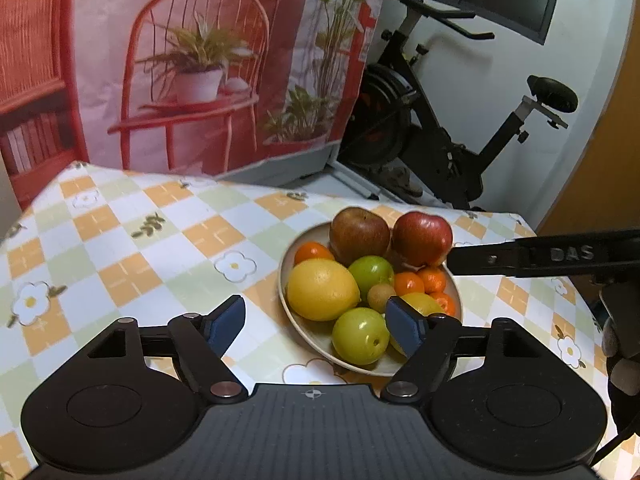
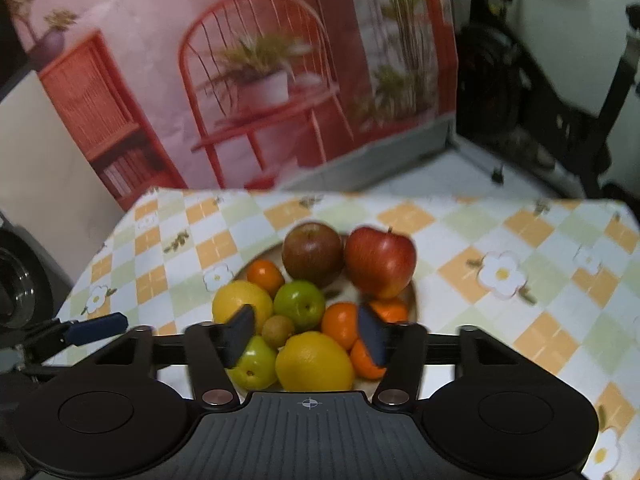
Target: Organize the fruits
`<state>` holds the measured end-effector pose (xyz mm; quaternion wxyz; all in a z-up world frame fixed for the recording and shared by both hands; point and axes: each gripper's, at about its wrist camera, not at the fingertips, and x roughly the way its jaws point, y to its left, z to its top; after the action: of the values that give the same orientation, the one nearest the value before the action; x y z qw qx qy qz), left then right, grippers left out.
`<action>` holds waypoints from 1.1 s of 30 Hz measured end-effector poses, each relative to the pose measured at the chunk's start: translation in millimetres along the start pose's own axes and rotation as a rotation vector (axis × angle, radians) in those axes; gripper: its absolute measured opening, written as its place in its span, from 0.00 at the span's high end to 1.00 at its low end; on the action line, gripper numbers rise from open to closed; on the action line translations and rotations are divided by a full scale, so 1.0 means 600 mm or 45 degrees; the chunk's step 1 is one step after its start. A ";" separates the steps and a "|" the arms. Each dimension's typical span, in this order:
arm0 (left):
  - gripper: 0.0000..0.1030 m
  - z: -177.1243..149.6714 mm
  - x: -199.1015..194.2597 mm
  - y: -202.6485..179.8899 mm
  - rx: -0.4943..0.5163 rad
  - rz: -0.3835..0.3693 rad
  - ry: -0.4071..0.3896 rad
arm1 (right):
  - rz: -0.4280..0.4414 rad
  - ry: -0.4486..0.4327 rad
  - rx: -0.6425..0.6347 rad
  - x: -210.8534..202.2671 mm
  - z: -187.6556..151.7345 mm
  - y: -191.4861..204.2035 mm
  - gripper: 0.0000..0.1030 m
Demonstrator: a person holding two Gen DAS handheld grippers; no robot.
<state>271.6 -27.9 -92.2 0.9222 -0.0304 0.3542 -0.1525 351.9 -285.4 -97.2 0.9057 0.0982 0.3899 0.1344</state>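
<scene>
**Fruit piled in the bowl, both grippers spread and empty**

Left wrist view: the left gripper (image 1: 316,322) hangs above the counter (image 1: 120,240) with its blue pads spread wide and nothing between them. Just ahead sits a shallow beige bowl (image 1: 286,296) heaped with fruit: two red apples (image 1: 422,238) at the far side, a large lemon (image 1: 322,290), green fruits (image 1: 360,336), small oranges (image 1: 408,283) and a little brownish fruit (image 1: 380,297). One black finger of the right gripper (image 1: 520,258) reaches in from the right, near the far apple.

Right wrist view, somewhat blurred: the right gripper (image 2: 306,334) hovers over the near part of the bowl (image 2: 412,292), its jaws apart, pinching nothing. A lemon (image 2: 314,362) lies just below its fingers. The left gripper's blue pad (image 2: 100,328) shows at the left edge.
</scene>
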 end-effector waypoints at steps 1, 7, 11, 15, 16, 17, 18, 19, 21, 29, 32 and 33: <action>0.19 0.001 -0.007 -0.002 0.007 0.007 -0.009 | 0.002 -0.027 -0.010 -0.011 -0.003 0.001 0.37; 0.01 0.006 -0.053 -0.014 0.027 0.027 -0.074 | -0.007 -0.149 -0.057 -0.072 -0.016 0.005 0.08; 0.00 0.007 -0.084 -0.016 0.013 0.045 -0.096 | -0.034 -0.220 -0.120 -0.109 -0.031 0.019 0.01; 0.00 0.008 -0.122 -0.014 -0.008 0.049 -0.152 | -0.009 -0.249 -0.122 -0.142 -0.050 0.025 0.00; 0.00 0.009 -0.133 -0.013 -0.014 0.047 -0.168 | 0.007 -0.255 -0.108 -0.150 -0.054 0.025 0.00; 0.00 0.010 -0.145 -0.013 -0.019 0.046 -0.186 | 0.014 -0.264 -0.094 -0.159 -0.059 0.025 0.00; 0.00 0.009 -0.159 -0.014 -0.024 0.048 -0.207 | 0.017 -0.275 -0.083 -0.165 -0.064 0.026 0.00; 0.00 0.010 -0.169 -0.017 -0.022 0.049 -0.222 | 0.016 -0.291 -0.076 -0.176 -0.070 0.028 0.00; 0.00 0.009 -0.190 -0.022 -0.010 0.052 -0.249 | 0.012 -0.318 -0.074 -0.192 -0.080 0.035 0.00; 0.00 0.001 -0.278 -0.048 0.024 0.095 -0.333 | 0.037 -0.413 -0.093 -0.275 -0.110 0.065 0.00; 0.00 -0.007 -0.311 -0.056 0.025 0.099 -0.376 | 0.039 -0.443 -0.107 -0.306 -0.116 0.075 0.00; 0.00 -0.009 -0.319 -0.060 0.020 0.100 -0.388 | 0.039 -0.454 -0.113 -0.317 -0.119 0.078 0.00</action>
<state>124.3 -3.8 32.8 0.9707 -0.0320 0.2099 -0.1128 166.3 -296.6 -3.2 0.9617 0.0865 0.2155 0.1457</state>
